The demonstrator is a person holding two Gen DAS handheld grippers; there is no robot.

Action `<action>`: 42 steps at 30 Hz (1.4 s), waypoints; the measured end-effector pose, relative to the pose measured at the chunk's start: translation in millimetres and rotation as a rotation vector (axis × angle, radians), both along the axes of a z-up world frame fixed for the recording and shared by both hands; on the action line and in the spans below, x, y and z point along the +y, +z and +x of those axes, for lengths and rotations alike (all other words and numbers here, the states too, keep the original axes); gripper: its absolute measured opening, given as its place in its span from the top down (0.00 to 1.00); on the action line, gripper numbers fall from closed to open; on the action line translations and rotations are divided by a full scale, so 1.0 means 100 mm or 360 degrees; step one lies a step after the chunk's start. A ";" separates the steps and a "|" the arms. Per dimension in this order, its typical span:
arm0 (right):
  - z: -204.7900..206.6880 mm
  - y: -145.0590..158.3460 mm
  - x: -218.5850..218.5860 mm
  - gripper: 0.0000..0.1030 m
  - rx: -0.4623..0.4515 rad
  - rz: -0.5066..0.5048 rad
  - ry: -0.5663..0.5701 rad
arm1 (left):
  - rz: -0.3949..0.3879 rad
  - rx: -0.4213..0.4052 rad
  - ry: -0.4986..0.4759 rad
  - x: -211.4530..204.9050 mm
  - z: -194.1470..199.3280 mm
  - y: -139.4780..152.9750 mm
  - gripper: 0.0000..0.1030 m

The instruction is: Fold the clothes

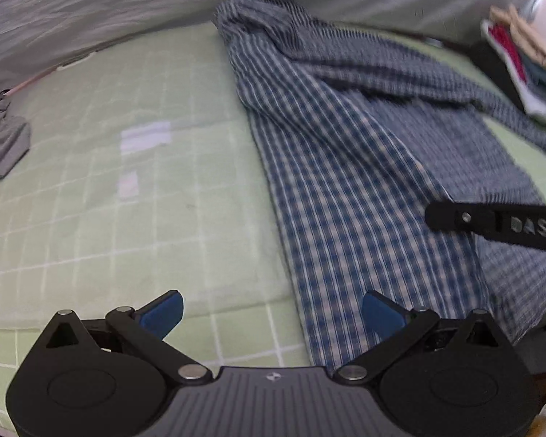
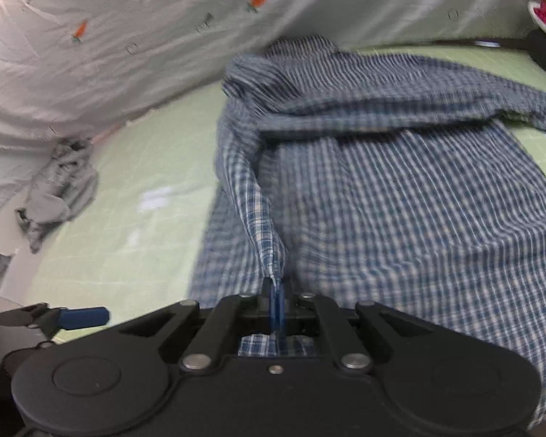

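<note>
The checked shirt (image 2: 400, 189) lies spread on the green grid-patterned bed (image 1: 109, 218), its collar end bunched against the white sheet (image 2: 127, 54). The right tongs (image 2: 277, 309) are clamped on a thin corner of the shirt's edge. The left tongs (image 1: 271, 313) stand wide and empty beside the fabric. Risks: the small pinch may slip under tension, and a one-sided pull could skew or bunch the fold.

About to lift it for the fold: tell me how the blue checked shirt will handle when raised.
The checked shirt is probably floppy: the strip pinched in the right claw already sags into a soft ridge. It looks thin and light. The sleeve lying across it would likely trail and shift.
</note>
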State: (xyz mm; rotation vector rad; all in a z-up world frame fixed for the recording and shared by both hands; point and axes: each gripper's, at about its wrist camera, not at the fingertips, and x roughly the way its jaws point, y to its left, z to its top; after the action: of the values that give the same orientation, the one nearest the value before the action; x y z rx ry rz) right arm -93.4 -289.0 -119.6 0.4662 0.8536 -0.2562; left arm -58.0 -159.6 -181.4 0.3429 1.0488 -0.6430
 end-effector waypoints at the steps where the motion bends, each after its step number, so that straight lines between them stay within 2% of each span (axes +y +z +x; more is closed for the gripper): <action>1: 0.03 -0.07 -0.03 0.97 0.0029 0.0017 0.0005 | 0.0032 0.0009 -0.0008 -0.04 -0.02 -0.04 0.00; 5: 0.07 -0.28 -0.10 0.95 0.0121 0.0046 0.0033 | 0.0177 0.0028 -0.0074 -0.15 -0.11 -0.19 0.00; 9: 0.12 -0.32 -0.15 0.92 0.0153 0.0078 0.0085 | 0.0218 0.0012 -0.0130 -0.19 -0.14 -0.22 0.00; 10: 0.14 -0.31 -0.17 0.88 0.0162 0.0092 0.0100 | 0.0229 0.0010 -0.0139 -0.21 -0.13 -0.21 0.00; 14: 0.16 -0.20 -0.27 0.54 0.0137 0.0140 0.0108 | 0.0227 -0.0005 -0.0147 -0.25 -0.08 -0.14 0.00; 17: 0.15 -0.07 -0.40 0.41 0.0086 0.0124 0.0067 | 0.0150 -0.0015 -0.0074 -0.23 0.06 -0.03 0.00; 20: 0.14 -0.03 -0.63 0.30 0.0062 0.0120 -0.0039 | 0.0071 -0.0012 0.0078 -0.20 0.28 0.05 0.00; 25: 0.15 -0.06 -1.10 0.23 0.0048 0.0122 -0.0264 | -0.0081 0.0092 0.0336 -0.16 0.67 0.09 0.00; 30: 0.16 -0.13 -1.63 0.18 0.0056 0.0060 -0.0476 | -0.0162 0.0137 0.0528 -0.24 1.10 0.07 0.00; 34: 0.22 -0.15 -2.14 0.17 0.0039 -0.0013 -0.0641 | -0.0245 0.0113 0.0609 -0.34 1.54 0.12 0.00; 37: 0.32 -0.15 -2.52 0.17 0.0026 -0.0114 -0.0710 | -0.0358 0.0134 0.0674 -0.48 1.94 0.15 0.00; 42: 0.53 -0.16 -3.10 0.17 -0.0002 -0.0189 -0.0814 | -0.0505 0.0238 0.0769 -0.69 2.65 0.11 0.00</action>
State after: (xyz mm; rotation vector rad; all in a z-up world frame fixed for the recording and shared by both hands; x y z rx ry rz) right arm -40.5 -598.6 -135.7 0.5687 0.7021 -0.7726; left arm 207.3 -228.6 -170.3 -0.2362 1.0999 -0.3906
